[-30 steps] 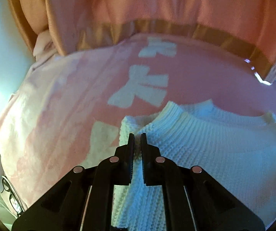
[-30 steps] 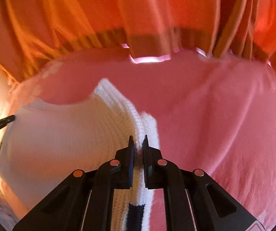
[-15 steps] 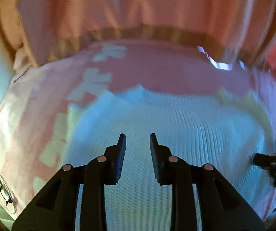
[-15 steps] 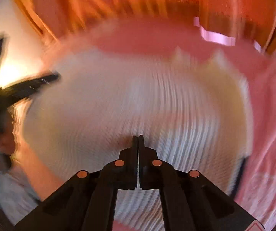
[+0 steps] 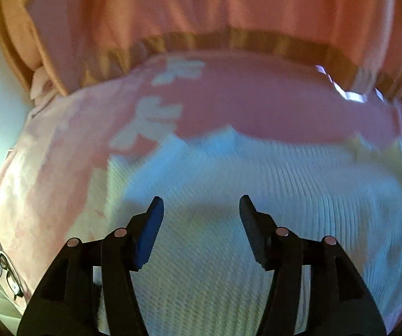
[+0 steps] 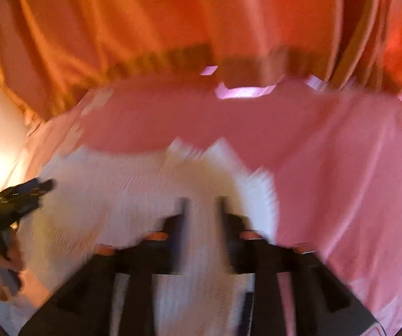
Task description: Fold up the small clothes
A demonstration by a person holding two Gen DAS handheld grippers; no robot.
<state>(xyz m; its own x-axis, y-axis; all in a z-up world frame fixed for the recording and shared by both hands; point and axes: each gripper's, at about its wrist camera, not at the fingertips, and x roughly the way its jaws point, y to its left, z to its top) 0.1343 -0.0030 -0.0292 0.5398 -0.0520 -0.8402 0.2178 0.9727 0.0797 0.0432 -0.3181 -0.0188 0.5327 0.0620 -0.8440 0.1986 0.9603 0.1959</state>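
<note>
White knit [image 5: 229, 196] flat on pink blanket [image 5: 257, 103], filling lower centre of both views. Left gripper [image 5: 199, 204] spread wide, empty, above knit; right gripper [image 6: 201, 204] blurred, parted, apparently empty. Released, probably to let fold settle.

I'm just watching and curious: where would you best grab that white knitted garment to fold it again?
Probably the white knitted garment at its far edge with the little peaks, approaching from above. It lies flat on the pink blanket, so only an edge offers something to pinch.
</note>
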